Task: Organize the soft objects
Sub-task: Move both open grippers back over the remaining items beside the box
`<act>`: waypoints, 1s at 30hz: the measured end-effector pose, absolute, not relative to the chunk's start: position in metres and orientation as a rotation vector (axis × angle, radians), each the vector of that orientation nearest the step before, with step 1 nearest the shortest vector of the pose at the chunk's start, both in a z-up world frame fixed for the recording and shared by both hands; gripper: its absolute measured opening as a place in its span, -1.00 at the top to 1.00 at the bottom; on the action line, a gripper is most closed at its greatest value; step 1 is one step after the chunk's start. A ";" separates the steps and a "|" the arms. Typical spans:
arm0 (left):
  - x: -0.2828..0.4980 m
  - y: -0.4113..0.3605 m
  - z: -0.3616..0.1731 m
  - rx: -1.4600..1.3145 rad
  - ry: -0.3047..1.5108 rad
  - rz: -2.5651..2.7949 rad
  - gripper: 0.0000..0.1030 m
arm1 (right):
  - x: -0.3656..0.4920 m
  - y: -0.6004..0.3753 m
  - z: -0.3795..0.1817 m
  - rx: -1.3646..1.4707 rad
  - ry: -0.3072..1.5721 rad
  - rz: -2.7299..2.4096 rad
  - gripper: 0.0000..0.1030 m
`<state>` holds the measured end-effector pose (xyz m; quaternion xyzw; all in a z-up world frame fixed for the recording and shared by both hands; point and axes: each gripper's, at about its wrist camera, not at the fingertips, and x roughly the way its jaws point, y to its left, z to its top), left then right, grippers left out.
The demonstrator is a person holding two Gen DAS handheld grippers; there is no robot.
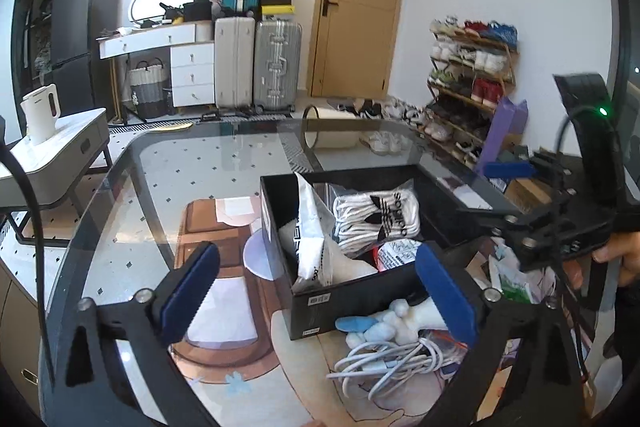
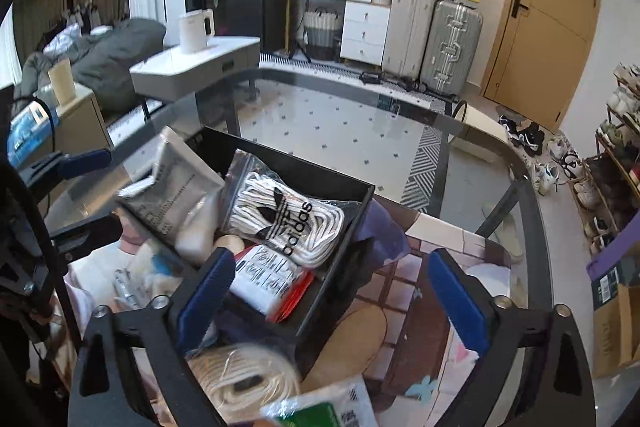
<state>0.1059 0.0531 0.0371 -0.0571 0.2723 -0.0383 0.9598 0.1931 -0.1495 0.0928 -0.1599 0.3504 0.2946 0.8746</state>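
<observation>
In front of me the surface [image 1: 120,211] is a glass top with a dark rounded rim, and a printed mat [image 1: 224,267] covers its near part. I take the black box [image 1: 360,301] as my landmark: it sits on the mat, open at the top, holding packets. Just before its near wall lies a tangle of white cable [image 1: 384,365], and touching that, against the wall, a white and pale blue plush toy [image 1: 384,321]. On the box's right side a green and white packet [image 1: 516,281] lies on the mat. Beyond the box the glass is bare to the far rim.
</observation>
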 end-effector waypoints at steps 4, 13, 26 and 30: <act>0.098 0.055 0.038 -0.131 0.549 -0.075 -1.00 | 0.172 -0.165 0.099 -0.259 0.716 0.627 -0.99; 0.076 0.049 0.038 -0.123 0.550 -0.075 -1.00 | 0.125 -0.200 0.096 -0.177 0.701 0.613 -0.99; 0.059 0.035 0.026 -0.106 0.578 -0.086 -1.00 | 0.105 -0.222 0.073 -0.228 0.731 0.561 -0.99; 0.060 0.031 0.018 -0.112 0.597 -0.084 -1.00 | 0.110 -0.228 0.064 -0.234 0.745 0.546 -0.99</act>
